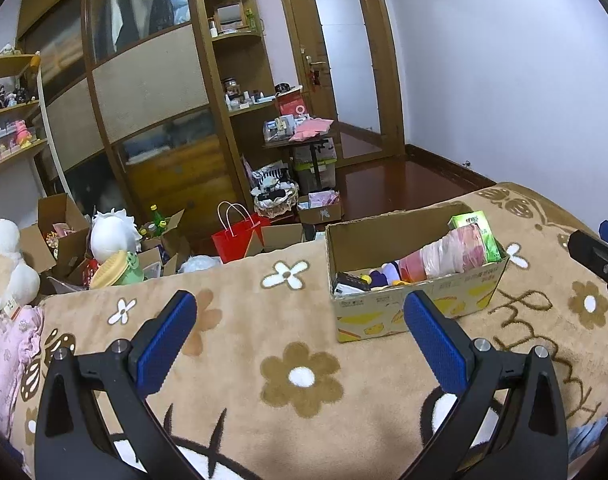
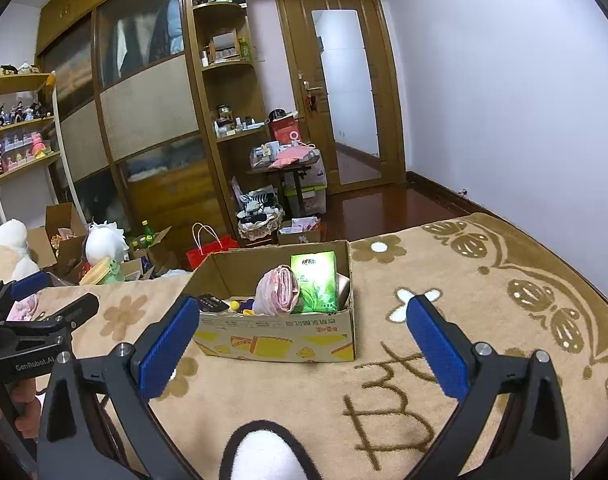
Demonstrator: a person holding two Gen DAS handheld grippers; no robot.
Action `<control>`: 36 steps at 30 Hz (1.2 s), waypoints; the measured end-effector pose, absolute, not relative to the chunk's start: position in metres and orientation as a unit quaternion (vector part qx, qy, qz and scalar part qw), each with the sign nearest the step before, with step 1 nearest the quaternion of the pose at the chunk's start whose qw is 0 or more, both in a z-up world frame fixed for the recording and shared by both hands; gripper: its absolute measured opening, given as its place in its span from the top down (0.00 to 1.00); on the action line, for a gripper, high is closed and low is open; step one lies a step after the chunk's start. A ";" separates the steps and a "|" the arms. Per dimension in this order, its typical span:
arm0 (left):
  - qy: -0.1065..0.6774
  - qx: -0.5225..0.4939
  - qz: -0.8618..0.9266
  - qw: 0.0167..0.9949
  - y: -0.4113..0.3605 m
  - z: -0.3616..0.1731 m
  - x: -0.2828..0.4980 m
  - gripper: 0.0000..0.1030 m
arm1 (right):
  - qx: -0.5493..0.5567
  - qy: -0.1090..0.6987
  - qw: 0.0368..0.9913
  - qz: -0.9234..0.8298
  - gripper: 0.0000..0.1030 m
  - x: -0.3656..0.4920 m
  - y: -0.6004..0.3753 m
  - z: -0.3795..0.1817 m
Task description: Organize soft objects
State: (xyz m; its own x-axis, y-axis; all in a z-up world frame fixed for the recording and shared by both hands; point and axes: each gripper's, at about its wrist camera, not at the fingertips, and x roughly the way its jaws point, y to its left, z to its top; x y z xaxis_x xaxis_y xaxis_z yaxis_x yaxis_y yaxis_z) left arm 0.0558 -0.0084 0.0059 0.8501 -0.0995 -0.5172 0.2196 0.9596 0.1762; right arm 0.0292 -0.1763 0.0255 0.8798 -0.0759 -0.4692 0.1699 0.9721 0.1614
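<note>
A cardboard box (image 1: 408, 314) stands on the tan flowered blanket (image 1: 264, 320); it also shows in the right wrist view (image 2: 276, 340). It holds a pink bundle in clear plastic (image 1: 452, 254) (image 2: 278, 288), a green tissue pack (image 1: 478, 232) (image 2: 316, 280) and small dark, purple and yellow items (image 1: 380, 276). My left gripper (image 1: 300, 310) is open and empty above the blanket, left of the box. My right gripper (image 2: 302, 314) is open and empty in front of the box. A pink cloth (image 1: 4, 360) lies at the blanket's left edge.
White plush toys (image 1: 4, 268) sit at the far left. Open cartons, a red bag (image 1: 236, 236) and bottles crowd the floor beyond the bed. Wardrobe, shelves and a door (image 1: 344, 64) stand behind. The right side of the blanket (image 2: 484, 280) runs along the wall.
</note>
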 end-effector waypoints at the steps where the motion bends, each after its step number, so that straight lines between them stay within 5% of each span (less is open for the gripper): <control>1: 0.261 0.115 -0.083 0.955 -0.009 0.006 0.056 0.01 | 0.098 0.236 0.965 -0.065 0.00 0.029 -0.177 0.025; 36: 0.248 0.100 -0.060 0.962 -0.004 0.007 0.058 0.01 | 0.101 0.233 0.965 -0.062 0.00 0.027 -0.177 0.019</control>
